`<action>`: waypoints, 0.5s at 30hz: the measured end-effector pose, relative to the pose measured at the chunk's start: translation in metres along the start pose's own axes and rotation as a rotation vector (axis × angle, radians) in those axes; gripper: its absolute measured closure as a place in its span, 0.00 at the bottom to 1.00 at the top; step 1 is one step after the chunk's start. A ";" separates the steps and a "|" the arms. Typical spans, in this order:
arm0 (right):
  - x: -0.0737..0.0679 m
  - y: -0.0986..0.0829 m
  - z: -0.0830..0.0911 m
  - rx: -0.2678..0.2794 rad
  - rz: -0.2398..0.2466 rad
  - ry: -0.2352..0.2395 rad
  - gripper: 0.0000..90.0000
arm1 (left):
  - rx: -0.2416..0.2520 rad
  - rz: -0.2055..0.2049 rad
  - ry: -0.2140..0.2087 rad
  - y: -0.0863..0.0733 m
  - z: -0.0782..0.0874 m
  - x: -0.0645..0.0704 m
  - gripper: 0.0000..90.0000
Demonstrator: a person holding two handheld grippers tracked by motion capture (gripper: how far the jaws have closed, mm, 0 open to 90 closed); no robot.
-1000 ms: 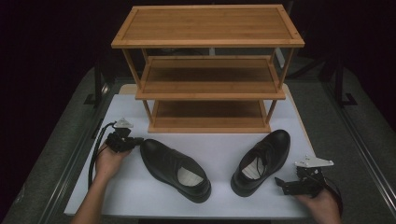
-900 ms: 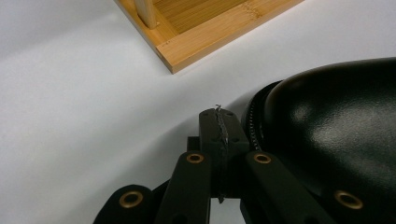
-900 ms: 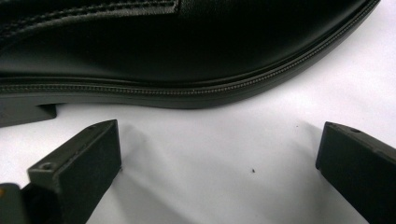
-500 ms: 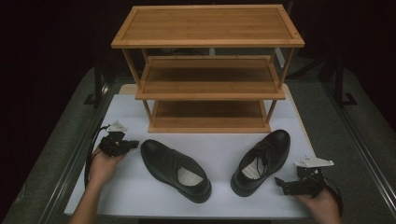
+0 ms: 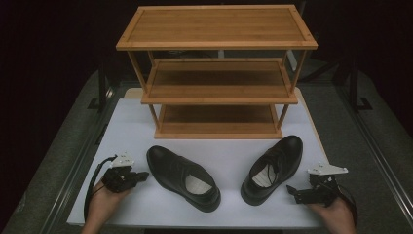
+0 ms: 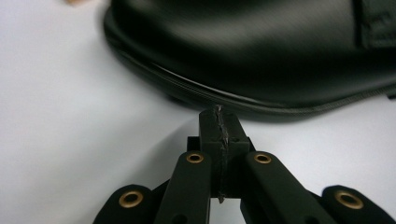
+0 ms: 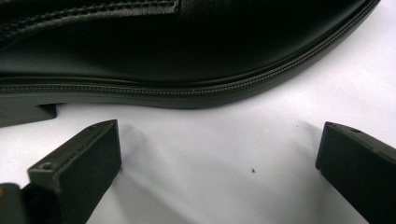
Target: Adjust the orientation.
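The left shoe (image 5: pixel 184 177) is lying on the white worktop (image 5: pixel 224 151) in front of the wooden shoe rack (image 5: pixel 216 73), toe pointing toward the person and to the right, heel toward the rack. The right shoe (image 5: pixel 272 168) is sitting near it, well apart, toe pointing toward the person and angling to the left, so the two toes are converging.

The left hand-held gripper (image 5: pixel 143 175) is resting low at the left of the worktop, held in the person's left hand (image 5: pixel 104 200), tips aiming at the heel end of the left shoe and sitting just beside it, not touching. In the left gripper view its jaws are pressing together with nothing between them, and the shoe's glossy black side (image 6: pixel 261 51) is looming right ahead.

The right hand-held gripper (image 5: pixel 290 191) is sitting at the right of the worktop in the person's right hand (image 5: pixel 333 214), tips pointing left at the right shoe, just short of its sole. In the right gripper view the jaws are standing wide apart, bare worktop between them, and the shoe's stitched sole edge (image 7: pixel 187 88) is running across just beyond.
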State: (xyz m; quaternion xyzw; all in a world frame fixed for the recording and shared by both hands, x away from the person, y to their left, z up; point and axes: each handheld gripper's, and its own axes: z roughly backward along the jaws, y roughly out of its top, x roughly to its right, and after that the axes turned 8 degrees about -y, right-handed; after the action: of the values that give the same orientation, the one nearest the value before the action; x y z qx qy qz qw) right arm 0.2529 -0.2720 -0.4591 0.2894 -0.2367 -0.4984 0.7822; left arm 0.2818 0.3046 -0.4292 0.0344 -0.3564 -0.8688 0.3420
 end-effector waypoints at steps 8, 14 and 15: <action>0.000 0.000 0.000 -0.001 0.000 0.000 0.00 | -0.017 -0.019 -0.002 0.005 -0.010 0.002 1.00; 0.000 0.000 0.000 -0.001 0.000 0.000 0.00 | -0.018 -0.028 0.005 0.016 -0.017 -0.005 1.00; 0.000 0.000 0.000 -0.001 0.000 0.000 0.00 | -0.018 -0.028 0.005 0.016 -0.017 -0.005 1.00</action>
State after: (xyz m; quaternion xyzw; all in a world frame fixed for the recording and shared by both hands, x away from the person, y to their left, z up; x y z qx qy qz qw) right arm 0.2531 -0.2720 -0.4591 0.2892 -0.2364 -0.4986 0.7822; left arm 0.2998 0.2896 -0.4330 0.0386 -0.3471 -0.8766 0.3310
